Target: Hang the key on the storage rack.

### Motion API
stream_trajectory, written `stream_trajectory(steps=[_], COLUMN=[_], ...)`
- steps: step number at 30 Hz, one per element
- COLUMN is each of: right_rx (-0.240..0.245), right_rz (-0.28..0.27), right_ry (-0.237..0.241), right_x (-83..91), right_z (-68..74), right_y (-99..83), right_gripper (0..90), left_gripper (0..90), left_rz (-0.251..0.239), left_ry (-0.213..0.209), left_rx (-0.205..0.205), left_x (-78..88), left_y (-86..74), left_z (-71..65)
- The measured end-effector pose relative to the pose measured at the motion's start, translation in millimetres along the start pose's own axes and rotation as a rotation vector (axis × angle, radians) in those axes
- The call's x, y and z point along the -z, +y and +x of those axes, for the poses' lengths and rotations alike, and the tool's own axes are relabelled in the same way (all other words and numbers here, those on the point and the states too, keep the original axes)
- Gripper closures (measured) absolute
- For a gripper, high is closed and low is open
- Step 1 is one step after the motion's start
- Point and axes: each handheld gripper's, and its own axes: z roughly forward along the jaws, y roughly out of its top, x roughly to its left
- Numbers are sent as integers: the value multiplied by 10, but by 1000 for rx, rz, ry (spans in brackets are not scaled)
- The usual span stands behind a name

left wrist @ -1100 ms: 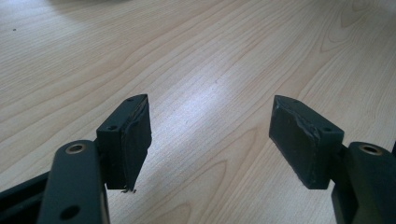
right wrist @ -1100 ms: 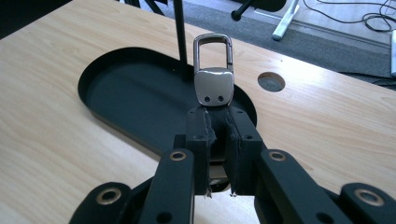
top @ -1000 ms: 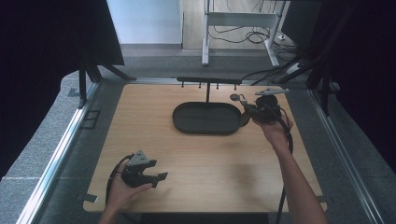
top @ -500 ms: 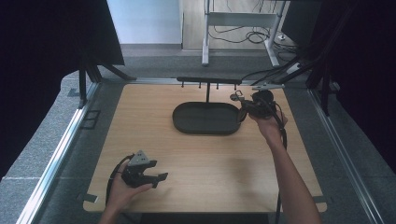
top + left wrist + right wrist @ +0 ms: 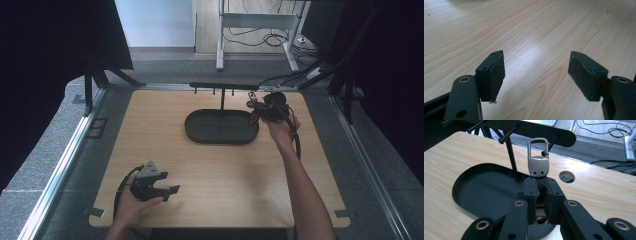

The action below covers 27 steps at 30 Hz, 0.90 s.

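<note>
A silver metal key clasp [image 5: 538,165] with a rectangular loop sticks up out of my right gripper [image 5: 541,182], whose pads are shut on its dark lower end. In the high view the right gripper [image 5: 255,107] hovers at the right end of a black oval tray [image 5: 220,127], just in front of a black rack bar with short pegs [image 5: 222,86]. The clasp's loop stands close below a peg of the rack bar [image 5: 531,130], apart from it. My left gripper [image 5: 167,182] rests low near the table's front left, and its jaws [image 5: 536,67] are open over bare wood.
The rack's thin post [image 5: 511,152] rises from the tray's [image 5: 481,192] far side. A round hole [image 5: 566,176] is cut in the tabletop right of the clasp. Metal rails run along the table's left and right edges, with cables and a desk frame beyond.
The right gripper, with the clasp in it, has moved left and away from me, toward the rack. The left gripper has stayed where it was.
</note>
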Motion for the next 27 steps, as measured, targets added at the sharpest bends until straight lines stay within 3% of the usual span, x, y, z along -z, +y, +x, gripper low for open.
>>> stream_trajectory(steps=[13,27], right_rx=[-63,-55], right_rz=[6,38], right_ry=[-10,-9], right_x=[-214,-436], right_z=[-82,-57], right_y=[-28,-91], right_gripper=[806,803], left_gripper=[302,302], left_rz=[4,5], left_ry=[-1,-1], left_rx=[-2,-5], left_x=[-4,-1], left_y=[1,-1], left_z=[0,3])
